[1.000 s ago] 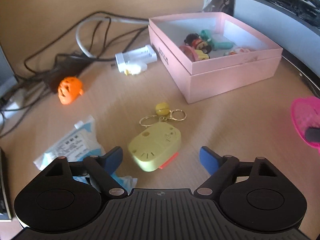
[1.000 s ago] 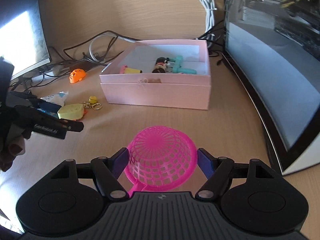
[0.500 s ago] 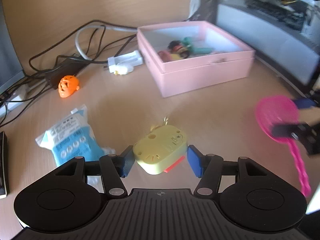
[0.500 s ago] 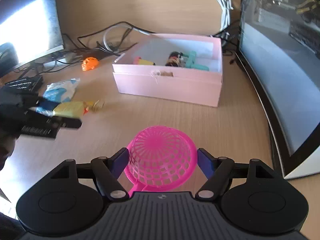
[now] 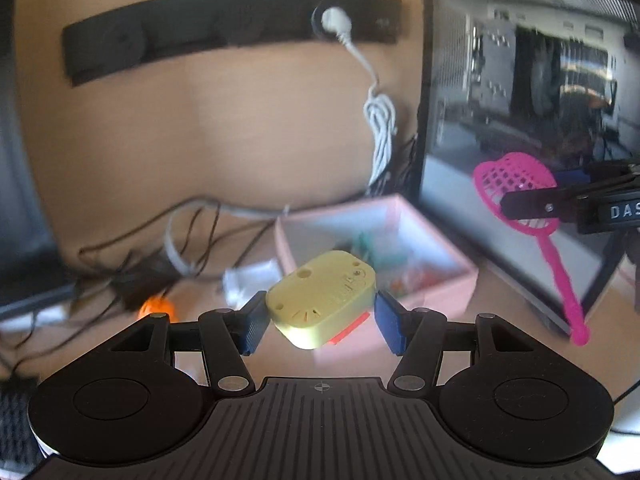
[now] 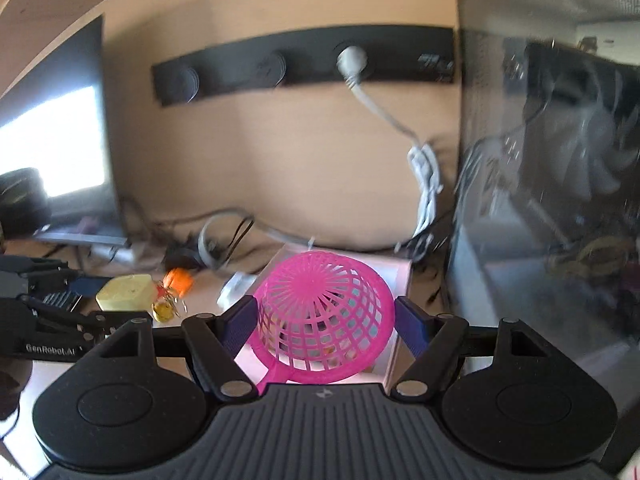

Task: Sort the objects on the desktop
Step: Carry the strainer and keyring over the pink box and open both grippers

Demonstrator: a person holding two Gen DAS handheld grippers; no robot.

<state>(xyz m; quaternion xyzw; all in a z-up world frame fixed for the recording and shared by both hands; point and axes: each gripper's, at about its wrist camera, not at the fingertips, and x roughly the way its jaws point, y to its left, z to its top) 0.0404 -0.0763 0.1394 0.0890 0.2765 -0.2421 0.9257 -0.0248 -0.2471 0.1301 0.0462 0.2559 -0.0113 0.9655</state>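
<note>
Left gripper (image 5: 320,322): clamped on the yellow keychain gadget (image 5: 322,299), held between the 2 blue pads (image 5: 252,326) and lifted off the desk, tilted, orange-red strip at its lower edge. In the right wrist view the same gadget (image 6: 126,291) is seen at the left with its key rings and small yellow charm (image 6: 165,307) dangling beside it.

Right gripper (image 6: 326,318): closed on the pink mesh scoop (image 6: 324,314), dome up, handle running back under the gripper body. From the left wrist view the scoop (image 5: 516,194) is seen held in the air at the right, handle hanging down.

Behind both: pink box (image 5: 440,280), open, with small toys inside (blurred, not identifiable). Orange toy (image 5: 156,306) and white adapter (image 5: 248,280) lie on the desk left of the box. Further back: tangled cables (image 5: 132,252), a glass-sided PC case (image 5: 532,120), a black power strip (image 5: 224,28) on the wall with 1 white plug (image 5: 332,20).
</note>
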